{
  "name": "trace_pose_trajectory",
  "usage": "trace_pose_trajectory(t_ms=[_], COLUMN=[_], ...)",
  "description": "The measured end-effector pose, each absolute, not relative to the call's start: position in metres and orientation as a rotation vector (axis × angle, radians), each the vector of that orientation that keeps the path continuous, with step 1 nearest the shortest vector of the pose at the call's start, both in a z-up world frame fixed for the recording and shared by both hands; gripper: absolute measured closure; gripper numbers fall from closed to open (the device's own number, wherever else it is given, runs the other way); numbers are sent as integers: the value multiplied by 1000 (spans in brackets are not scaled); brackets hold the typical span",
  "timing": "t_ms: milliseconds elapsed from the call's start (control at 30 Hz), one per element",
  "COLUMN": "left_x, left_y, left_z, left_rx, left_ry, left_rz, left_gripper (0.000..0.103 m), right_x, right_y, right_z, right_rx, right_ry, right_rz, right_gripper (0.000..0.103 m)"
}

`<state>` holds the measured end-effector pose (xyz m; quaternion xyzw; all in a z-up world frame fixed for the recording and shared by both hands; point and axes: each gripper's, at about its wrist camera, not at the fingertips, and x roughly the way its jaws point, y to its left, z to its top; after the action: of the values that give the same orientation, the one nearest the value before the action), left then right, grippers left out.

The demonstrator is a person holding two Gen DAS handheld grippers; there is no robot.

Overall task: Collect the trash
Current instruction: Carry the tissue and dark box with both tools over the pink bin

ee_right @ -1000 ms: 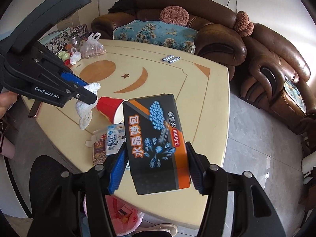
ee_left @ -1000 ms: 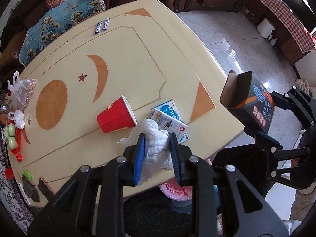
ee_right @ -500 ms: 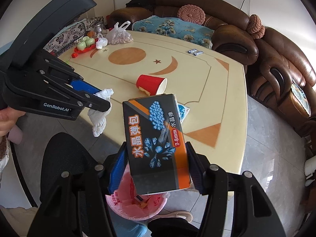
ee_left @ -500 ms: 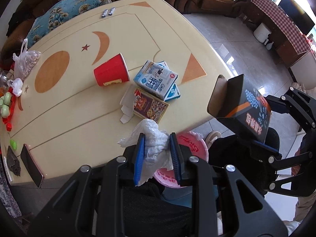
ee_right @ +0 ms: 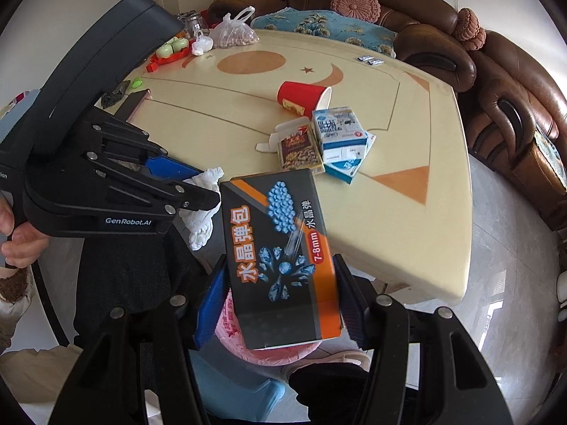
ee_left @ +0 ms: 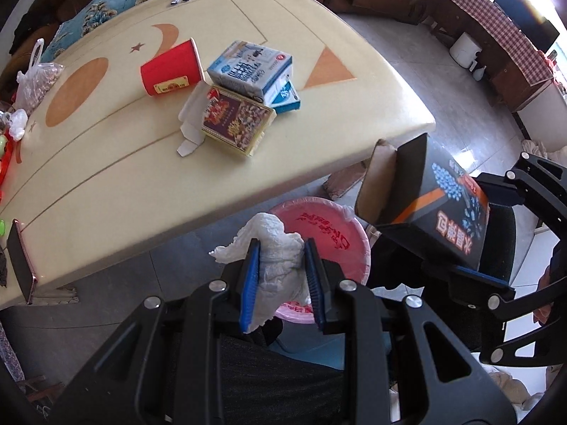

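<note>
- Your left gripper [ee_left: 280, 279] is clamped on a crumpled white tissue [ee_left: 276, 262], which bulges out past the blue pads [ee_left: 250, 283].
- That tissue hangs directly over the pink-lined bin [ee_left: 329, 226], off the table's near edge.
- Your right gripper [ee_right: 280, 301] is clamped on a black box [ee_right: 280, 258] with orange stripes and blue crystals printed on it; the box stands up between the pads, its open flap seen from the left wrist view.
- The box is also over the bin, just beside the tissue.
- The bin sits on the floor against the near edge of the cream table [ee_left: 117, 163], beside a black chair seat.
- On the table near the bin: a red cup [ee_left: 170, 69] lying on its side, a blue-and-white carton [ee_left: 250, 67] stacked on a flatter blue box, and a dark red box [ee_left: 235, 120] with its white flap open.
- At the table's far side from the bin: a bag of nuts [ee_right: 235, 33], green and red toys, two small packets.
- A phone [ee_left: 21, 262] lies at the table's left edge.
- Brown leather sofas stand beyond the table; the floor is grey glossy tile.
</note>
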<state>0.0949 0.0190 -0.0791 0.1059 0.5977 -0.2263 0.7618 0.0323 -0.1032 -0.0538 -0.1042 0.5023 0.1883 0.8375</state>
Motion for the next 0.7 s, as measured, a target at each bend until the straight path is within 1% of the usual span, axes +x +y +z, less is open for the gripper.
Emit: trace_pose_trajectory(t_ms=[367, 700], left_x=[72, 63], left_y=[5, 0], left_z=[-124, -189], left_rx=[278, 295], left_ry=[1330, 1414], left_rz=[-502, -502], left_gripper=[77, 77], right_x=[15, 17], right_y=[-110, -110], right_z=[-96, -149], right_rx=[-211, -191], right_ry=[1141, 1218], right_rz=[380, 372], right_gripper=[47, 47])
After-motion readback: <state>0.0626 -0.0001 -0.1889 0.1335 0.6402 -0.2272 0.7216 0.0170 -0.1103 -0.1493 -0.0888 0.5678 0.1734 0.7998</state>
